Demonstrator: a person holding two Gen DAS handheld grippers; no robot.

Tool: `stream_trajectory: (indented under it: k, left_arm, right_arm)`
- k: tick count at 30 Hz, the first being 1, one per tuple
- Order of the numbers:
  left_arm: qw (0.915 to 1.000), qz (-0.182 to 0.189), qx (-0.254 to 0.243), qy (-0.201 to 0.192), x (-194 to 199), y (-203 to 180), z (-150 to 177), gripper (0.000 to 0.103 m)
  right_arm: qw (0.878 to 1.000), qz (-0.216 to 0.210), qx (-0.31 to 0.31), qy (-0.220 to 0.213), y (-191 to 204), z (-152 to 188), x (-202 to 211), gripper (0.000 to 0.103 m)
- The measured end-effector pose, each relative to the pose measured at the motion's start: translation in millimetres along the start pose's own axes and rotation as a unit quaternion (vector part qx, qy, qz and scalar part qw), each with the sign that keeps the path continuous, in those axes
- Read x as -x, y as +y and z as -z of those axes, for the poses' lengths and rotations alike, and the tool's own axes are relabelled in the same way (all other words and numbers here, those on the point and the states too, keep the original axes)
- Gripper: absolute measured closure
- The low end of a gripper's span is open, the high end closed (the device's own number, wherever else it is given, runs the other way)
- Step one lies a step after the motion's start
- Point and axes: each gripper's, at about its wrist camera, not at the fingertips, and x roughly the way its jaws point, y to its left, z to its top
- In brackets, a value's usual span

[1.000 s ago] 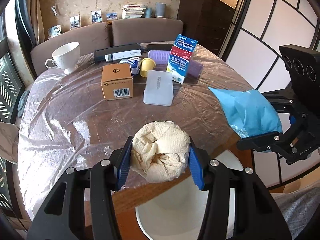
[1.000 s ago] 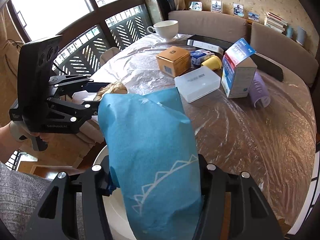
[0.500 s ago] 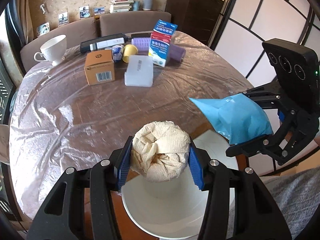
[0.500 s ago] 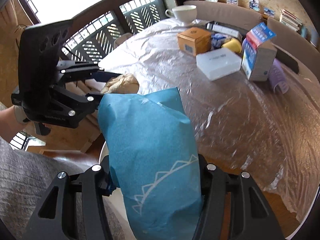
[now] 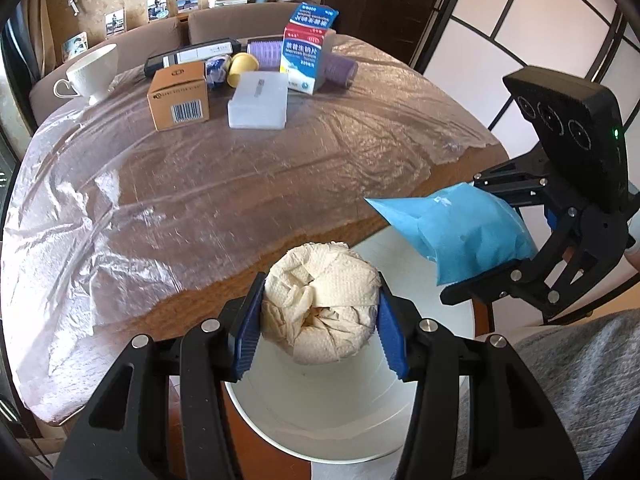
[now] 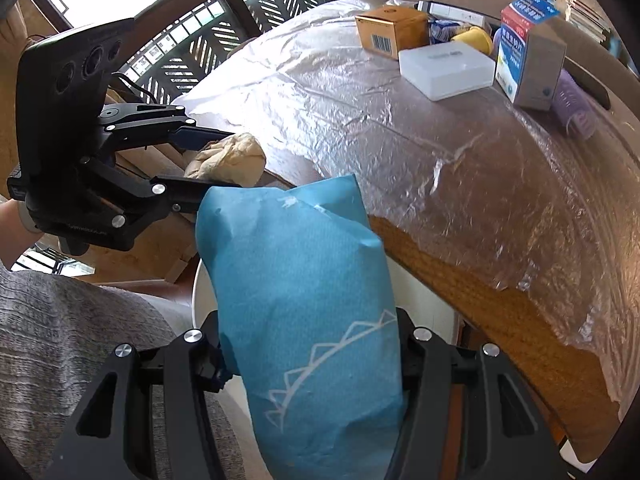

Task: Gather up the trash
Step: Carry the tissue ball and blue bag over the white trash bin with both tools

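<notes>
Trash sits in both grippers, off the near edge of the table. At the far left of the plastic-covered tabletop stands a white teacup, then an orange cardboard box, a yellow cup lying on its side, a clear plastic case, an upright blue-and-white carton and a purple roller behind it. Nearer the camera, the left gripper has its blue pads pressed on either side of a crumpled wad of cream paper towel, which hangs above the open mouth of a white bin standing just off the table edge. To the right, the right gripper clamps a puffy blue packet, also over the bin's rim. In the right wrist view the packet fills the space between the fingers, and the person's grey sleeve shows at lower left.
</notes>
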Motion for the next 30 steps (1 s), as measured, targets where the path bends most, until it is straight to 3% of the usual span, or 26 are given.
stream_trajectory:
  k: [30]
  left_arm:
    - [0.9980,-0.010,-0.002,0.062,-52,-6,23,0.051]
  right_arm:
    - [0.998,0.007,-0.004,0.066,6,31,-67,0.048]
